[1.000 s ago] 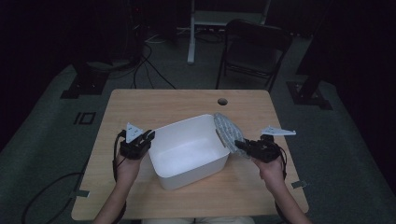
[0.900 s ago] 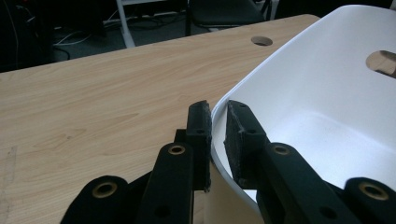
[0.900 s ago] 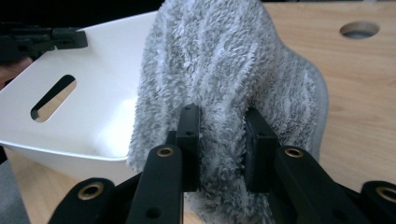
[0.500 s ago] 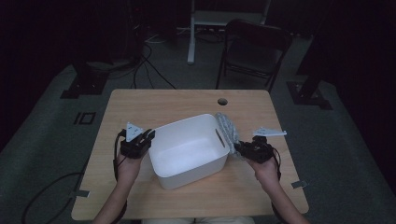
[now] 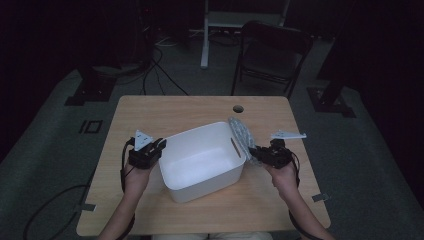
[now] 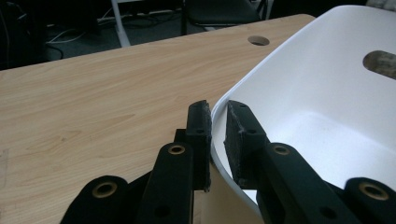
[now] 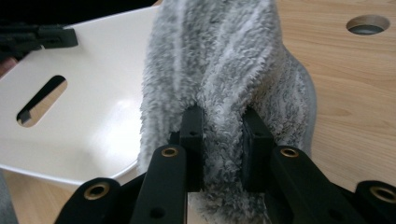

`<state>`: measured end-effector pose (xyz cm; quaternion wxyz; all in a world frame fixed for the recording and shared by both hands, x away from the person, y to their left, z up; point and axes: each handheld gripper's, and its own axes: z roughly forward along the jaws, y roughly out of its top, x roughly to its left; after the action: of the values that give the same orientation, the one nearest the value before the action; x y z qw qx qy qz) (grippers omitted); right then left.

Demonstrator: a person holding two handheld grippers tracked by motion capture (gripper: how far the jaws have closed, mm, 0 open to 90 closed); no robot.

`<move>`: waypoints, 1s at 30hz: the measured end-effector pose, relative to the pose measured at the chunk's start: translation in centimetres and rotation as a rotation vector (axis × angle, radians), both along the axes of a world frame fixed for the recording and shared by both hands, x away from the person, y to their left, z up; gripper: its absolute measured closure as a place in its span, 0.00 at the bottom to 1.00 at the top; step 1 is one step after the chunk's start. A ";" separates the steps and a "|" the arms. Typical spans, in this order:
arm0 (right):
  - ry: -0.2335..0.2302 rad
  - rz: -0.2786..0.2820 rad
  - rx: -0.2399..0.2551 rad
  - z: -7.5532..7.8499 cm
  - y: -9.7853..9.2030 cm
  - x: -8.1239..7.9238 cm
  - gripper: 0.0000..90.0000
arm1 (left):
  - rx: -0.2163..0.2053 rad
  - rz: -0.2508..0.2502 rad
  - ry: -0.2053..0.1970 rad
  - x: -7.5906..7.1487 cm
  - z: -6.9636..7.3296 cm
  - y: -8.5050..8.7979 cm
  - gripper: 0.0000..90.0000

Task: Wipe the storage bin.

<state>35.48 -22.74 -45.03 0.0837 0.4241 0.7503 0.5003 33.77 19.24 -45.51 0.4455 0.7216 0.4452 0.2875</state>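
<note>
I see a wooden table [image 5: 165, 112] on a grey floor [image 5: 45, 145]. At one o'clock stands a black chair [image 5: 272, 50]. The room is dark.

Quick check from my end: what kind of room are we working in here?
Likely a lab or recording studio rather than a home: a lone wooden table on grey carpet, dark surroundings, loose cables across the floor, a folding chair and equipment stands behind it.

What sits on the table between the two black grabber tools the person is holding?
In the high view, the white plastic tub sits between the left gripper and the right gripper, which clamps a fluffy grey cloth.
</note>
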 end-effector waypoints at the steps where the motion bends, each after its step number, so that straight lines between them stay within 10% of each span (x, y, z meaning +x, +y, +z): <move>1: -0.001 0.000 -0.011 -0.1 0.2 0.1 0.84 | 0.000 0.000 0.003 0.0 0.0 0.0 0.89; 9: 0.033 -0.008 -0.057 -1.5 0.8 0.6 0.84 | 0.000 -0.009 -0.001 0.2 0.0 0.1 0.89; 15: -0.009 -0.031 0.009 0.4 0.2 0.7 0.84 | -0.002 -0.019 -0.004 0.2 -0.1 0.1 0.89; 30: 0.035 -0.028 -0.077 -1.5 1.5 2.0 0.84 | 0.001 -0.030 -0.008 0.3 -0.1 0.0 0.89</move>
<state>37.53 -21.23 -46.49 0.0936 0.4398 0.7643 0.4622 34.11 19.26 -45.57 0.4510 0.7273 0.4324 0.2840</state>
